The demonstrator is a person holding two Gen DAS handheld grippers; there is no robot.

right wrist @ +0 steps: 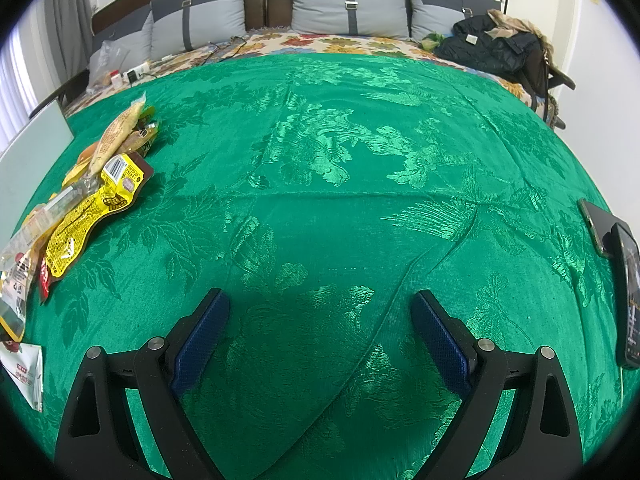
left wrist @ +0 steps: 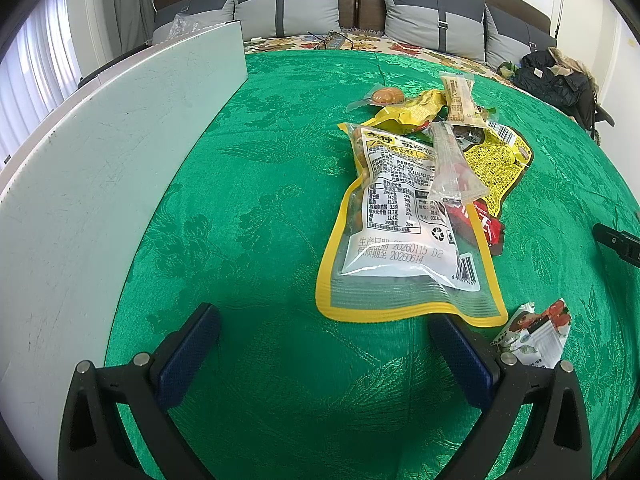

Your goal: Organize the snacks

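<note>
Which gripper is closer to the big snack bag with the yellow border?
Left. The left gripper sits open just below the snack bag; the right gripper is open over bare cloth, with the bag far to its left.

The large snack pouch (left wrist: 404, 232) lies on the bed (left wrist: 256, 200), and the rest is placed from it. A flat board (left wrist: 100, 168) lies well to its left. Behind it and overlapping its far end lie more packets (left wrist: 452, 120) in a heap. A small packet (left wrist: 536, 332) lies near its right front corner, apart. Two phones (right wrist: 616, 276) lie far right. Pillows (left wrist: 288, 8) stand well behind.
</note>
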